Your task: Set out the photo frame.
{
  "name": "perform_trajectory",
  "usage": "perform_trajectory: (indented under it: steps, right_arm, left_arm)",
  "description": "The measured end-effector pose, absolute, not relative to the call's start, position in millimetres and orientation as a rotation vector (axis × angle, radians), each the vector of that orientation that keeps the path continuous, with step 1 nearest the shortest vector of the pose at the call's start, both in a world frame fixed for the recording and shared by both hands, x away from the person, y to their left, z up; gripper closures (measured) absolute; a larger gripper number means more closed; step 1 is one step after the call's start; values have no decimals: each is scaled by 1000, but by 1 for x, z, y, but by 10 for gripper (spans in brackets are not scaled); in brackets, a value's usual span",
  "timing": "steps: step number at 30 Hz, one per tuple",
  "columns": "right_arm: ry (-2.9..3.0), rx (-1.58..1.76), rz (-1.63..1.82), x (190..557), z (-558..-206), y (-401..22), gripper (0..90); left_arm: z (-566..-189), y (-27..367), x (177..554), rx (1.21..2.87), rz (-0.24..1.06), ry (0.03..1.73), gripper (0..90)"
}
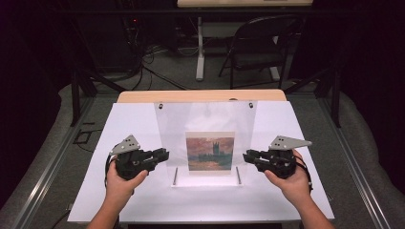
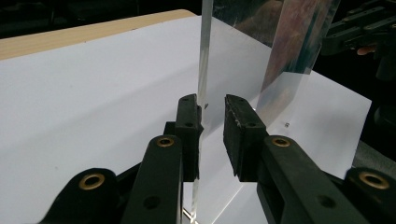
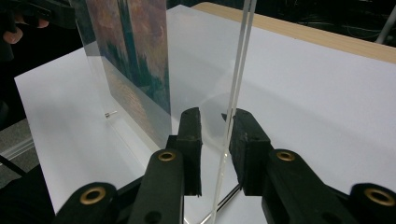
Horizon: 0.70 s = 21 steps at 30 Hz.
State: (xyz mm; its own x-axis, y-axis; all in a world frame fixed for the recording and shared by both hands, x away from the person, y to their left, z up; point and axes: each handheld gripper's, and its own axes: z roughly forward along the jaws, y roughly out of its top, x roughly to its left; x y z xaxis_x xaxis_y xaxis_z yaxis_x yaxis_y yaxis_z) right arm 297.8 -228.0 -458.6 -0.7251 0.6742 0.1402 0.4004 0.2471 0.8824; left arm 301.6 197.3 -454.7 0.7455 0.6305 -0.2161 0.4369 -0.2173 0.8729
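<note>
A clear acrylic display panel stands upright on a clear base at the middle of the table, with a painting print of a tower at sunset in it. My left gripper is at the panel's left edge and my right gripper at its right edge. In the left gripper view the panel's edge runs between the jaws of my left gripper, against one pad with a gap to the other. In the right gripper view the edge likewise stands between the jaws of my right gripper, with a gap on the print's side.
A white sheet covers the wooden table. Two short metal rods lie along the panel's base. A folding chair and cables stand on the floor beyond the table. Dark padded ledges flank the table.
</note>
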Motion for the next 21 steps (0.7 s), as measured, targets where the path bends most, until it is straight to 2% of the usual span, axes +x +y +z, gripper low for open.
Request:
perform_trajectory:
  steps: [13,21]
  right_arm:
    - [2244,1004,1467,296,-456,-231,753]
    - [2216,1017,1459,292,-451,-243,725]
  left_arm:
    - [-453,199,302,1863,223,853,754]
    - [-450,209,297,1862,250,879,696]
